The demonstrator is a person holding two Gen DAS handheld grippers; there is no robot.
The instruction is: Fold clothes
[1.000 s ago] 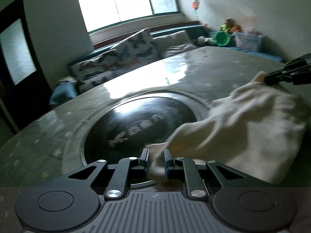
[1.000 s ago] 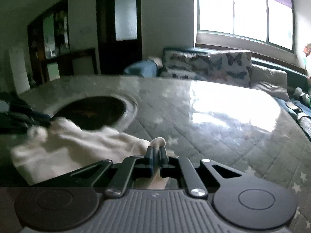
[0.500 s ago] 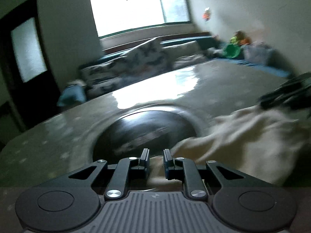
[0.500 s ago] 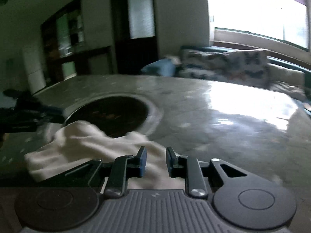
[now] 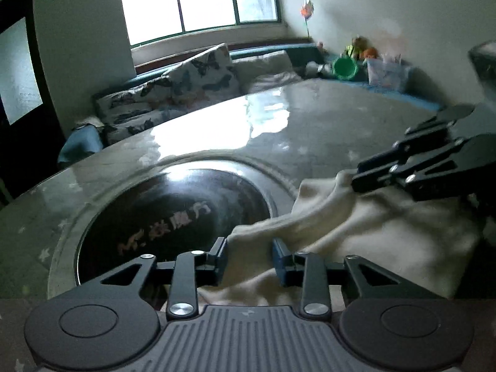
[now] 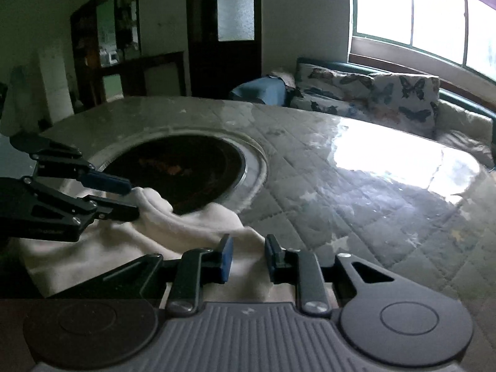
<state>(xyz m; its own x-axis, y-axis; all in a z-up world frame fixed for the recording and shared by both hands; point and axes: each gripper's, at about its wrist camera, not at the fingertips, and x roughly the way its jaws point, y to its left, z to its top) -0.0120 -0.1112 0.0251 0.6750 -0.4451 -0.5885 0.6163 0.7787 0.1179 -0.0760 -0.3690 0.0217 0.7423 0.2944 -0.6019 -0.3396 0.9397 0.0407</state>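
A cream-white garment lies bunched on the round table, partly over the dark round inset. It also shows in the right wrist view. My left gripper is open, its fingers on either side of a garment edge that lies between them. My right gripper is open too, with the cloth's other edge between its fingers. Each gripper shows in the other's view: the right gripper and the left gripper.
The dark glass inset sits in the grey quilted table cover. A sofa with butterfly cushions stands beyond the table under the window. A green bucket and a plastic box lie at the far right.
Both grippers were shut on the garment's edges a second ago and have opened. The cloth has dropped onto the table and both grippers have drawn closer together.
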